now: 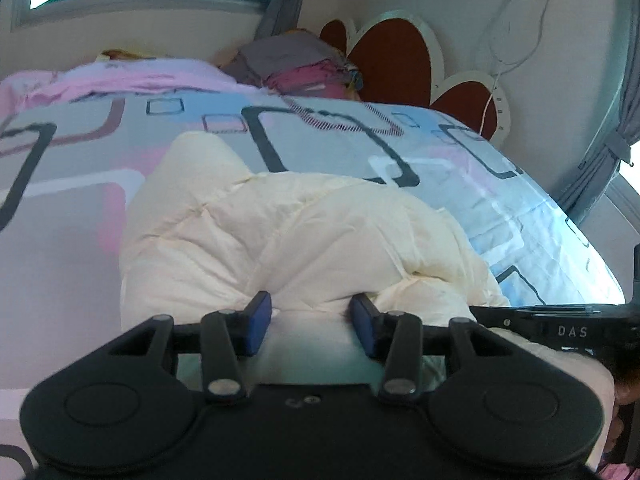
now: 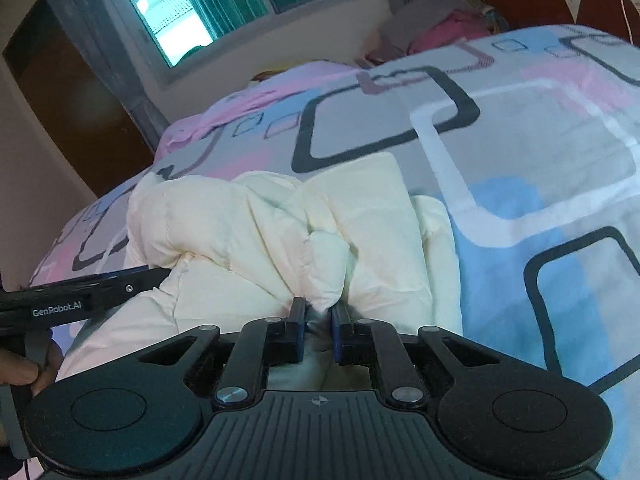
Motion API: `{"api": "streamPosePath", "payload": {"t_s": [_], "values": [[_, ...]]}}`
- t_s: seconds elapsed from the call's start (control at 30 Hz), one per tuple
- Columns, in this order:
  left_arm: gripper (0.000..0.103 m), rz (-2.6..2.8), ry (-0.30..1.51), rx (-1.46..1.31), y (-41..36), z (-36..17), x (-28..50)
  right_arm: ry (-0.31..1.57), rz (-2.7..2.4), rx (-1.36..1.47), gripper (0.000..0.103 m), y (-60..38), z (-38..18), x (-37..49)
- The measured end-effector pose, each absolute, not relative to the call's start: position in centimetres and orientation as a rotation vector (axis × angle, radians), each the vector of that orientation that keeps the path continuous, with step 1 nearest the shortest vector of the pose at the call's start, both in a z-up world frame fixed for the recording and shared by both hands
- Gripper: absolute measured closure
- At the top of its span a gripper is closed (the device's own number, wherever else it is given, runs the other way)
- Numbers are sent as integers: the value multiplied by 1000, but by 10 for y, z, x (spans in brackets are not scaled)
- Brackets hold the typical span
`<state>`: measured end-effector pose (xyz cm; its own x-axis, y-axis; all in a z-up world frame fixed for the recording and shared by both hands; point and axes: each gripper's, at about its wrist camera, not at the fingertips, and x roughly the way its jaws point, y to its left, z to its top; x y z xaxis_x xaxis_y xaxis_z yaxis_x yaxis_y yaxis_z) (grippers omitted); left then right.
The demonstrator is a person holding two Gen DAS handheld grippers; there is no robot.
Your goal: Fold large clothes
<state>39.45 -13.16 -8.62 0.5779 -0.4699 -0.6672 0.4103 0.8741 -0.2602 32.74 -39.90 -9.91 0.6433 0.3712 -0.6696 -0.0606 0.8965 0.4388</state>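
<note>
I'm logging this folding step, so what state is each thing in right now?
Left tool: open, blue pads against the cream padded garment, not pinching it.
Right tool: shut on a fold of the garment.
Cream padded garment: bunched and crumpled on the bed, not folded flat.
Patterned bedsheet: spread over the bed.

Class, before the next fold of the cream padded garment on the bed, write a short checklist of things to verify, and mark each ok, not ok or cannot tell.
1. Right tool pinching a bunch of the cream garment: ok.
2. Left tool gripping fabric: not ok; it is open, pads against the garment.
3. Garment lying flat: not ok, it is bunched and puffy.
4. Bare bedsheet beyond the garment for laying it out: ok.
5. Pile of clothes near the headboard apart from the garment: ok.
6. Sleeves' position: cannot tell.
</note>
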Motion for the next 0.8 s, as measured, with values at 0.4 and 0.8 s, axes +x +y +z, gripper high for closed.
{"api": "streamPosePath", "payload": {"t_s": [0.4,0.8], "values": [[58,-455,683,-130,-109,-42,413,731,317,143,51,-354,-13,375],[58,-465,865,55,-159,-81,443,919,226,243,58,-360,-92,394]]}}
